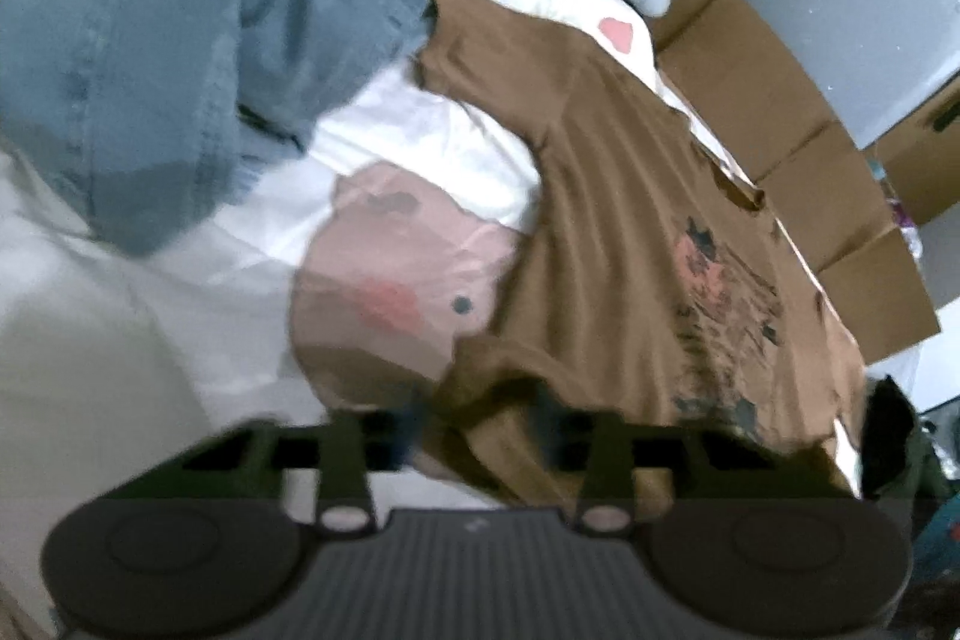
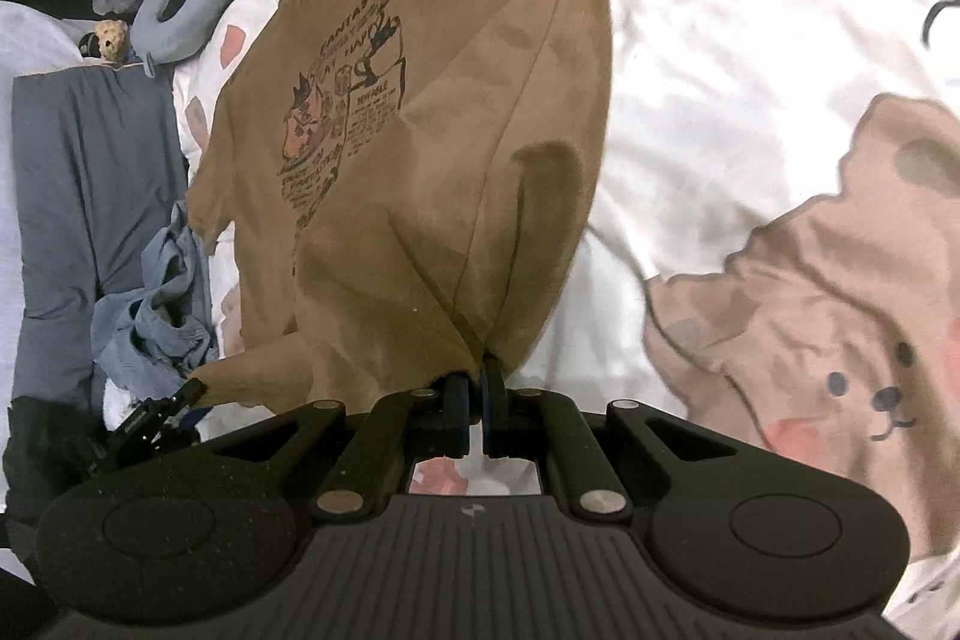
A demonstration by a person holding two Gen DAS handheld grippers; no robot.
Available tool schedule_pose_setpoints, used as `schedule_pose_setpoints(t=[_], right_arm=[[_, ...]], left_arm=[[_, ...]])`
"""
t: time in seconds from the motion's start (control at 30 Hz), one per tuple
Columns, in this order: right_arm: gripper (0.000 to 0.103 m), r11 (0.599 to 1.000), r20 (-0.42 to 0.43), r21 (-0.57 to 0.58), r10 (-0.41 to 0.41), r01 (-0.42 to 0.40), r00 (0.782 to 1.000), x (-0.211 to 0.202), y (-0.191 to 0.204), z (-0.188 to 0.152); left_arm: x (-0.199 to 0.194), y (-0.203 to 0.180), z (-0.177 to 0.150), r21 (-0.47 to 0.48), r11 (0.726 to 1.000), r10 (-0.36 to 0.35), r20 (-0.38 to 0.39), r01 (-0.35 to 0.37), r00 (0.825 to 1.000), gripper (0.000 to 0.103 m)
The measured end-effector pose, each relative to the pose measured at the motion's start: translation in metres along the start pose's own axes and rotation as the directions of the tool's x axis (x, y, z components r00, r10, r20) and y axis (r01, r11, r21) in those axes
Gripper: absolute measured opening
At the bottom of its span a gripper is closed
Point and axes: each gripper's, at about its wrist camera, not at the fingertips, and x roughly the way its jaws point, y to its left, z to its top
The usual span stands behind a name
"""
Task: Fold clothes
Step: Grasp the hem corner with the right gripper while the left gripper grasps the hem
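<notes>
Brown tee [image 2: 420,148] spread on bear-print bedding [image 2: 750,70]. Right gripper [image 2: 474,376] clenched on pinched hem, cloth tenting. Left gripper [image 1: 480,412] closed at tee's edge; hold unclear, blurred. Light, limp, drapes; grip at hems/corners.

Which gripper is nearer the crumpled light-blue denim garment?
Left. The left gripper sits just below the crumpled light-blue denim garment; the right gripper pinches the brown T-shirt farther away.

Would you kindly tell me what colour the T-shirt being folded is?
Brown T-shirt, with a dark and reddish print on it; clearest in the right wrist view.
</notes>
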Motion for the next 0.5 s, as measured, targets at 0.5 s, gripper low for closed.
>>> schedule_pose_setpoints(t=[0.5], right_arm=[[0.001,0.969,0.146,-0.181,-0.143,0.168,0.979,-0.089,0.019,-0.02]], left_arm=[[-0.092,-0.033,-0.023,0.064,0.996,-0.062,0.054,0.058,0.997,0.003]])
